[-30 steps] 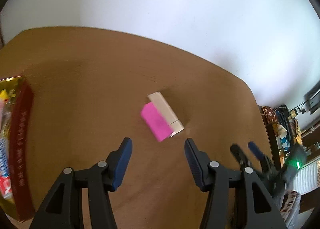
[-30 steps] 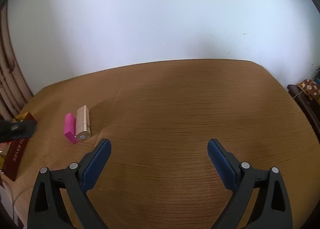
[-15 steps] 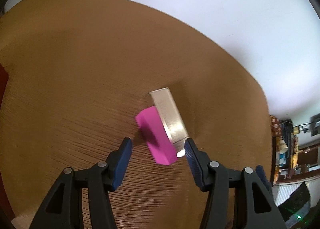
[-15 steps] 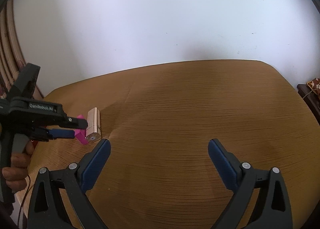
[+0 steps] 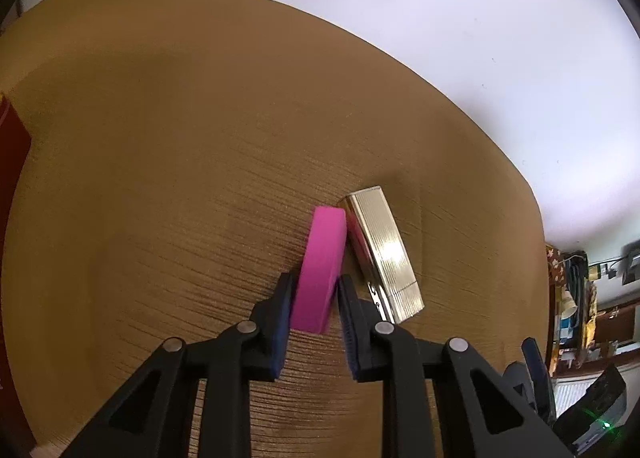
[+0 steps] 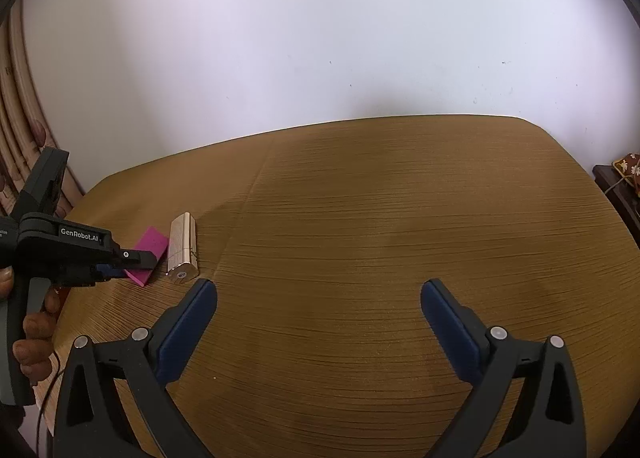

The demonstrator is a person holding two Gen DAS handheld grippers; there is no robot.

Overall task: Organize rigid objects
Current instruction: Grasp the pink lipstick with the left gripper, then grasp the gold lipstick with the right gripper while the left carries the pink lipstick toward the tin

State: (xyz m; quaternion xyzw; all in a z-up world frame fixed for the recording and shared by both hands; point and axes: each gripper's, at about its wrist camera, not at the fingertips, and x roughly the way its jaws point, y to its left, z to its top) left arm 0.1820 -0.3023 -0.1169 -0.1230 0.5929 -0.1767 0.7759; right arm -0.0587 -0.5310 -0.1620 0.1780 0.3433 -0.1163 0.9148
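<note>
Left gripper (image 5: 314, 298) jaws just closing, clamped on pink block (image 5: 322, 266), gold box (image 5: 382, 254) just beside. Right gripper (image 6: 319, 298) spread wide over bare brown table (image 6: 400, 198), edges well apart.

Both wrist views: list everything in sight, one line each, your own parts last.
pink block: one, magenta, on the table beside the gold case, between the left claw's pads.
gold case: one, ribbed gold, lying on the table right of the pink block.
table: one, brown cloth cover, against a white wall.
red box: one, dark red, only an edge shows at the left.
left claw: black with blue pads, jaws just closing, now pressing the pink block.
right claw: black with blue pads, wide open, empty.
hand: one, on the left claw's handle.
</note>
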